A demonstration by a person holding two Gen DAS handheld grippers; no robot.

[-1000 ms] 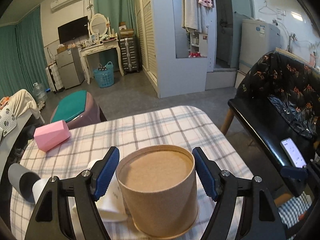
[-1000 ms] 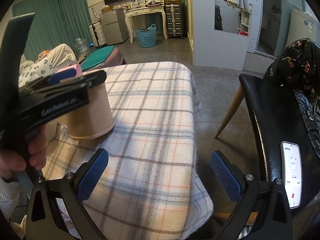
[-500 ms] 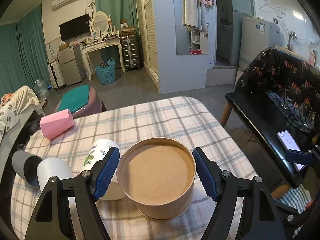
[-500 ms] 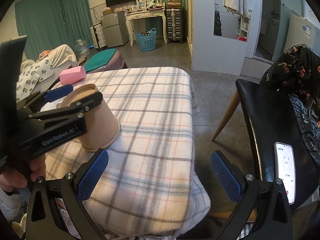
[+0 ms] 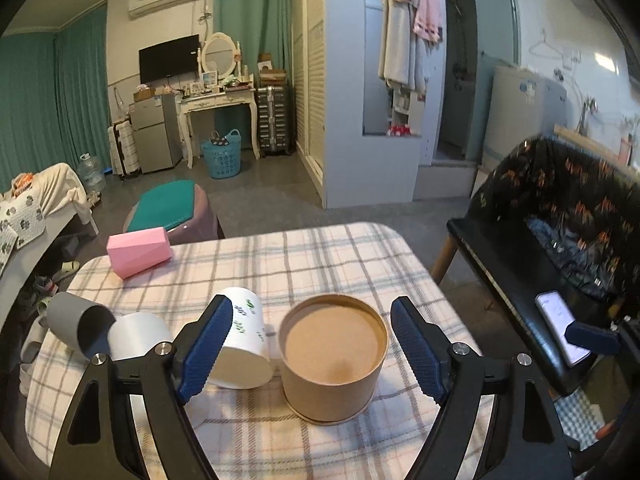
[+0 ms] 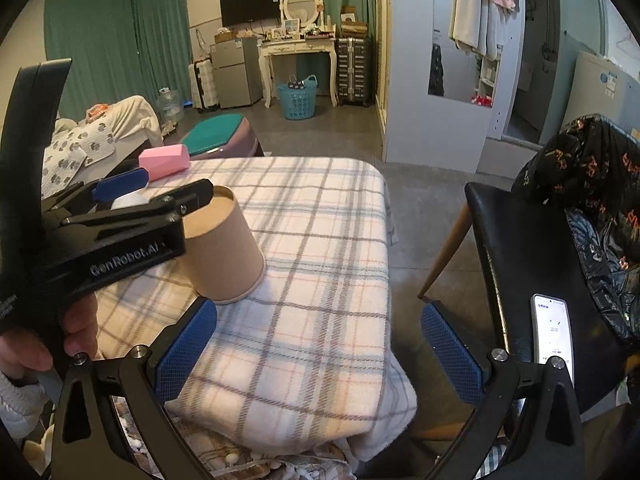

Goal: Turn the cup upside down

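Observation:
A brown paper cup (image 5: pixel 333 356) stands upside down, rim on the plaid tablecloth (image 5: pixel 304 256), flat base up. It also shows in the right wrist view (image 6: pixel 222 252). My left gripper (image 5: pixel 311 350) is open, above and just behind the cup, its blue pads apart from the cup's sides. In the right wrist view the left gripper (image 6: pixel 152 196) hovers over the cup's top. My right gripper (image 6: pixel 320 344) is open and empty over the table's near right corner.
A white leaf-print cup (image 5: pixel 244 348), a plain white cup (image 5: pixel 136 338) and a grey cup (image 5: pixel 74 324) lie on their sides at the left. A pink box (image 5: pixel 138 252) lies at the far left. A black chair with a phone (image 6: pixel 552 332) stands to the right.
My left gripper has lifted and drawn back from the brown cup, which stays upside down on the cloth. The right gripper has risen slightly.

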